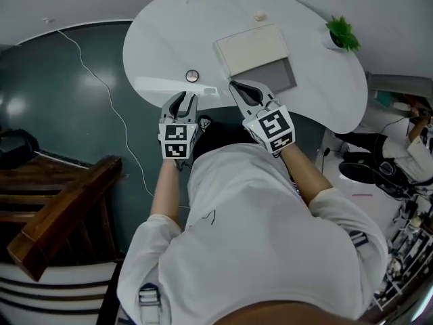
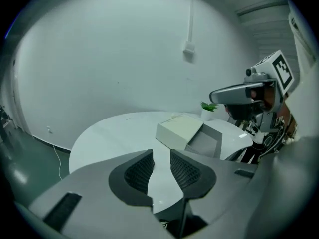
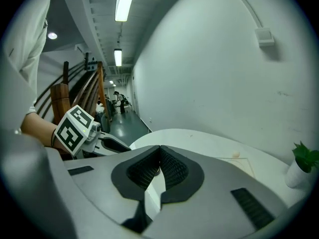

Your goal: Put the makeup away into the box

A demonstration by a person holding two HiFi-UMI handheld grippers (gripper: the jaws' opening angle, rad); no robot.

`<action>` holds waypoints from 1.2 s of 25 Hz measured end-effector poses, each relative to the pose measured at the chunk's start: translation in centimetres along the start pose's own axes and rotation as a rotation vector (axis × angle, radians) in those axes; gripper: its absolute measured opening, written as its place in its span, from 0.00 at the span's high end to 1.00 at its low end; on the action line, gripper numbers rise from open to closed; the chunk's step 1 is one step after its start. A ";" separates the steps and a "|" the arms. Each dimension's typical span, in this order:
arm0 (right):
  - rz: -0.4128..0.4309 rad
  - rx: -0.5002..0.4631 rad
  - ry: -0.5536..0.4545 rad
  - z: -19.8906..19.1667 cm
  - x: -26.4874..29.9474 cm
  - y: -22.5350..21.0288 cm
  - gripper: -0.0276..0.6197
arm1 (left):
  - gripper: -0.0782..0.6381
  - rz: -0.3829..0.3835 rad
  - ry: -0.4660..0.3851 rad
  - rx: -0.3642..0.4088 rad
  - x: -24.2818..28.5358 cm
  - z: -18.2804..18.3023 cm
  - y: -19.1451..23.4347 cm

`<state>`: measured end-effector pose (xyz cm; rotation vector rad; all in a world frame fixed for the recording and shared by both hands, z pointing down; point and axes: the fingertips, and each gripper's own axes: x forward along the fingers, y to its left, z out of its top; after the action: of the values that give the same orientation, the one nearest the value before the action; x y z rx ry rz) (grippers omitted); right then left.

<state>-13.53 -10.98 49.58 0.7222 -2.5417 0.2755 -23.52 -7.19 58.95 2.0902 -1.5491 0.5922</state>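
Observation:
A pale box [image 1: 252, 48] with its grey inside [image 1: 277, 77] uncovered lies on the white round table [image 1: 169, 39]; the left gripper view shows the box [image 2: 180, 130] ahead and to the right. A small round makeup compact [image 1: 192, 76] sits near the table's front edge. My left gripper [image 1: 183, 98] hovers just short of that edge, below the compact, its jaws apart with nothing between them [image 2: 162, 157]. My right gripper [image 1: 235, 84] reaches over the edge just before the box, its jaws closed together and empty [image 3: 159, 152].
A small cream ball [image 1: 260, 15] lies at the table's far side. A potted green plant [image 1: 342, 32] stands at the right end. A wooden stair rail [image 1: 61, 208] is at the left, a cable [image 1: 101, 87] runs across the dark floor, and equipment crowds the right.

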 end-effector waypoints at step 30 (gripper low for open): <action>-0.137 0.136 0.071 -4.9 -2.8 -10.4 0.96 | 0.56 0.042 0.377 0.118 14.0 -7.4 3.0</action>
<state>-3.94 -16.92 53.07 0.9173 -2.4111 0.4223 -23.11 -14.10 73.52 1.8932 -1.3698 1.0478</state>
